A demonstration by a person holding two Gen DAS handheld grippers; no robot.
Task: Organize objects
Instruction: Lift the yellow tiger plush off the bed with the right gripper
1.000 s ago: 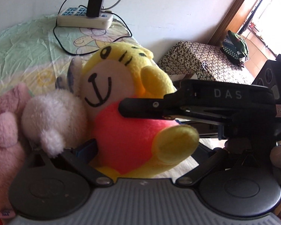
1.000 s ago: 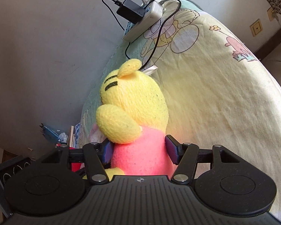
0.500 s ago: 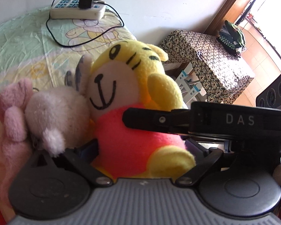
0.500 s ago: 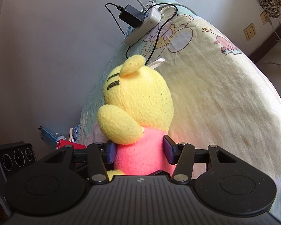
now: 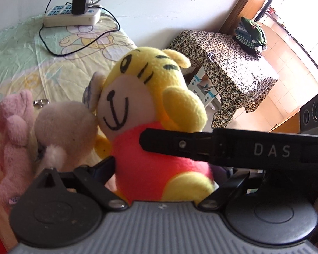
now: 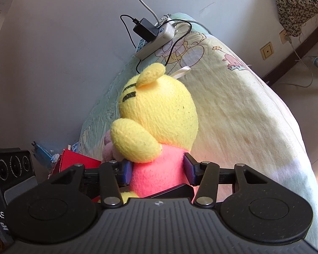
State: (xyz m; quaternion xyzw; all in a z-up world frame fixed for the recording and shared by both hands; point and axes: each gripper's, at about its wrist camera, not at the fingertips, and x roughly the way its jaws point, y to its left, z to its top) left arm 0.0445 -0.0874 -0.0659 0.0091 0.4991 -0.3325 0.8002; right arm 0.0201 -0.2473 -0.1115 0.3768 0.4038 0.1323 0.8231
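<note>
Covering the bed is a pale green and yellow sheet [image 5: 17, 63] printed with cartoon bears; at its far edge against the white wall lies a power strip [image 5: 72, 18] with a black adapter plugged in, its cable looping over the sheet. Further right stands a small table under a black-and-cream patterned cloth [image 5: 229, 57], then a doorway opening onto a sunlit tiled floor. At the left edge of the left wrist view sits a pink plush [image 5: 14, 131], and touching it a pale round plush [image 5: 63, 127] that leans against the yellow tiger plush [image 5: 150, 114]. The tiger is upright, long axis vertical, its smiling face turned toward the left gripper [image 5: 167, 169], whose fingers flank the red belly; its far fingertip is hidden, so whether it presses the toy I cannot tell. The right gripper [image 6: 158, 169] is clamped on the pink-red body from behind, blue pads touching both sides. Its black finger crossing the left view reads "DAS". A red box [image 6: 76, 165] lies low beside the bed.
</note>
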